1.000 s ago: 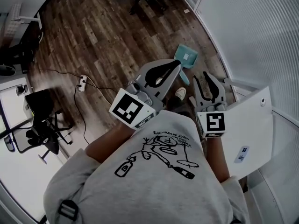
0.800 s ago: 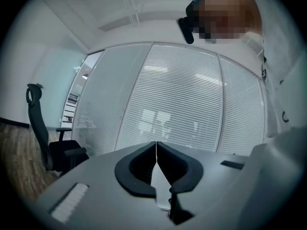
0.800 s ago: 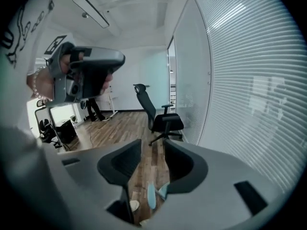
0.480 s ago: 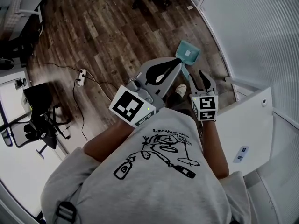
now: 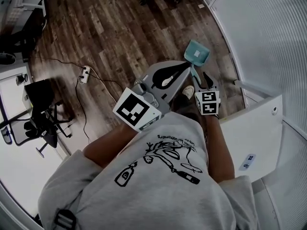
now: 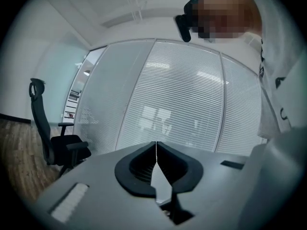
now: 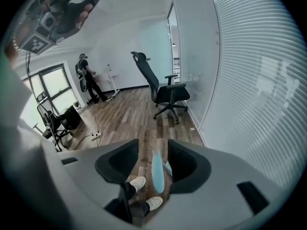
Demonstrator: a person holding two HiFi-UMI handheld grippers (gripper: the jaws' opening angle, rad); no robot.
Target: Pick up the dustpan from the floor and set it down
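Observation:
A teal dustpan (image 5: 196, 54) lies on the wooden floor beside the glass wall, its handle (image 7: 157, 172) pointing back toward the person's feet. My right gripper (image 5: 206, 79) hangs over the handle, pointing steeply down. Its jaws are opening, and in the right gripper view (image 7: 153, 152) the handle shows through the gap, still below the pads and untouched. My left gripper (image 5: 184, 67) is held higher and to the left, jaws shut with nothing between them. In the left gripper view (image 6: 156, 145) it faces the blinds.
The person's white shoes (image 7: 139, 182) stand just short of the handle. A white cabinet (image 5: 254, 128) is close on the right against the glass wall (image 5: 268, 37). A power strip (image 5: 85, 72) with cable lies on the left. An office chair (image 7: 163, 92) and a standing person (image 7: 86, 78) are farther off.
My right gripper has sunk toward the dustpan's handle, tipped further down, and its jaws have spread. The left gripper has stayed almost where it was.

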